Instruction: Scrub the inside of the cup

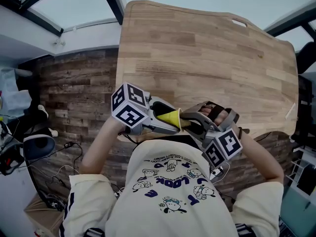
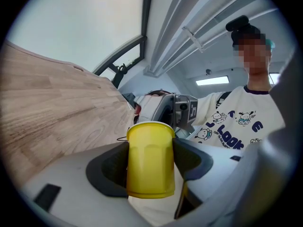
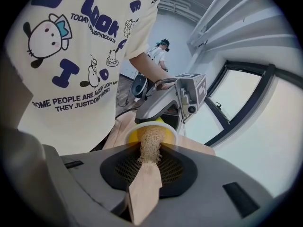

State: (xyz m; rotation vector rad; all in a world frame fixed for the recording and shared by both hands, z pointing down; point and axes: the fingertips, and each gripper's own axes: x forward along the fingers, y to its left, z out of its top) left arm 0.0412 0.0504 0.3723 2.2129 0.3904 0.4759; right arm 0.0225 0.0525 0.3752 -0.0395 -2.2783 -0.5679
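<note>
Left gripper (image 1: 167, 123): jaws pinch the cup (image 2: 149, 162) by its sides, one dark pad flat against each wall, the cup lying roughly level with its base toward that gripper and its mouth turned away. Right gripper (image 3: 150, 167): jaws clamped on the flat wooden handle of a brush (image 3: 143, 193); the pale fibre head (image 3: 150, 143) passes over the white rim and into the cup's mouth. Location: the cup is held in the air just before the person's shirt (image 1: 173, 191), over the near edge of the table (image 1: 207, 58), between the two grippers, which face each other close together. Limits of view: in the head view the cup appears only as a small yellow wedge between the gripper bodies, and the brush cannot be seen there at all. The left gripper view shows the cup's outer wall and base only, not the inside. The right gripper view shows rim and mouth, while the cup's body lies behind that gripper's jaws. How far the head reaches inside, and whether it touches the bottom, cannot be told. The handle's near end is cut off at the lower edge. The table top carries nothing in view; its right corners run out of the head view.
</note>
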